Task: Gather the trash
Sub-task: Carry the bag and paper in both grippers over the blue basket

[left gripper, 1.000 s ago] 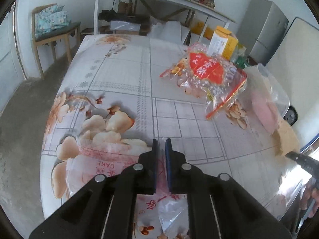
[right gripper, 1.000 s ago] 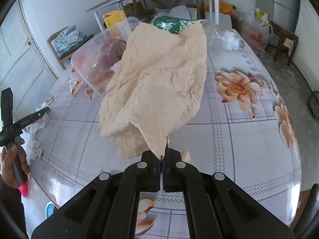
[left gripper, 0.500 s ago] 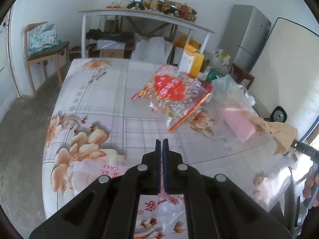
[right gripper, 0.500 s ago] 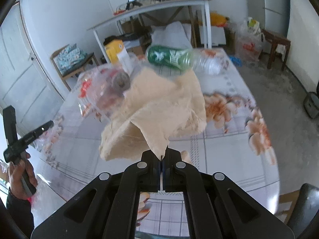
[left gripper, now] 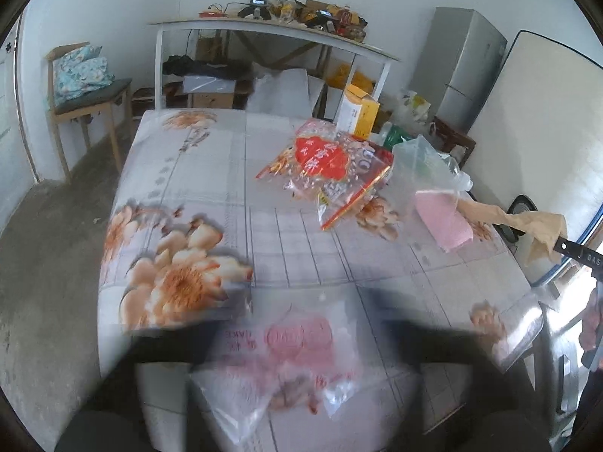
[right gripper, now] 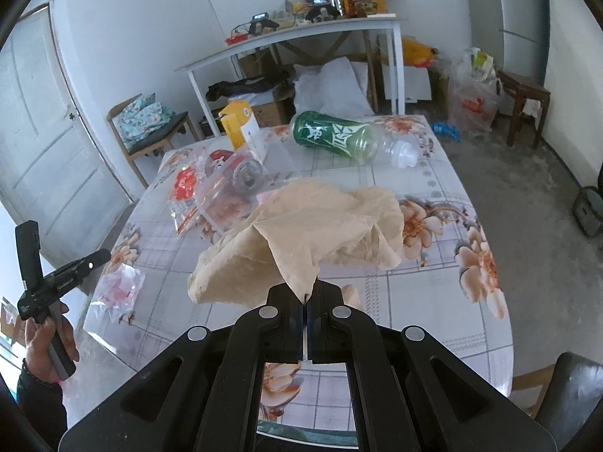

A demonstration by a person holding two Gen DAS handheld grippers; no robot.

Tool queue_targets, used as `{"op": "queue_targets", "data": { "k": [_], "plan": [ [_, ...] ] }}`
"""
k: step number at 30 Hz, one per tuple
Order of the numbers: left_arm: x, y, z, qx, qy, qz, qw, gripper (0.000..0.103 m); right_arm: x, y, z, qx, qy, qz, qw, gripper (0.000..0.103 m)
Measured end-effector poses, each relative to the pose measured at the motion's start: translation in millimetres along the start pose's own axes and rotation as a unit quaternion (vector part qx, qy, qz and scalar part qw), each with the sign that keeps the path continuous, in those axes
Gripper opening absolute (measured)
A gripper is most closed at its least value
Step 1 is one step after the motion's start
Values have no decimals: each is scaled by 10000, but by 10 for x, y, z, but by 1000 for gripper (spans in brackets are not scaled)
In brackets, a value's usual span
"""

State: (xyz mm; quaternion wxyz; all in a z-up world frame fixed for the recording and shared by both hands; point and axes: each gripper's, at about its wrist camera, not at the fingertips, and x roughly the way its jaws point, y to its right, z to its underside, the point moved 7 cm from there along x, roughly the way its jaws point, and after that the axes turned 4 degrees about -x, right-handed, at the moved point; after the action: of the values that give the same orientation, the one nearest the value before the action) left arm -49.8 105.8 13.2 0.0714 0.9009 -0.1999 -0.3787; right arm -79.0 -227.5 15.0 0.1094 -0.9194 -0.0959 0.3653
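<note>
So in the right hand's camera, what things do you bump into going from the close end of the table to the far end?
Right gripper pinching the tan crumpled paper → clear plastic container → green bottle lying on its side, near the table's far edge.

Plain white walls [right gripper: 150, 7] close in a bare concrete floor [left gripper: 41, 233]. A long white table [right gripper: 301, 34] cluttered on top stands against the far wall, with a wooden chair [left gripper: 90, 101] holding a patterned cushion beside it. A white panelled door [right gripper: 49, 132] sits left, a grey fridge [left gripper: 463, 64] in the corner.
</note>
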Motion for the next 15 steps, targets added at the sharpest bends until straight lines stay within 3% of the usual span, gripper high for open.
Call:
{"op": "queue_targets", "data": {
  "k": [2, 5, 10, 12, 13, 15],
  "plan": [
    [-20, 38, 104, 112, -154, 209, 9996, 99, -1, -12, 6, -18, -8, -10, 10000, 0],
    [130, -37, 287, 317, -568, -142, 9978, 99, -2, -44, 3, -39, -3, -47, 10000, 0],
    [426, -91, 519, 634, -918, -545, 9923, 97, -22, -118, 10, -96, -5, -85, 9999, 0],
    [455, -51, 536, 853, -805, -698, 9906, 74, -57, -134, 3, -121, 11, -78, 9999, 0],
    [449, -44, 519, 879, -765, -748, 9904, 49, -72, -137, -1, -125, 21, -68, 9999, 0],
    [447, -22, 481, 727, -829, -536, 9925, 43, -116, -152, -19, -150, 47, -70, 9999, 0]
  ]
}}
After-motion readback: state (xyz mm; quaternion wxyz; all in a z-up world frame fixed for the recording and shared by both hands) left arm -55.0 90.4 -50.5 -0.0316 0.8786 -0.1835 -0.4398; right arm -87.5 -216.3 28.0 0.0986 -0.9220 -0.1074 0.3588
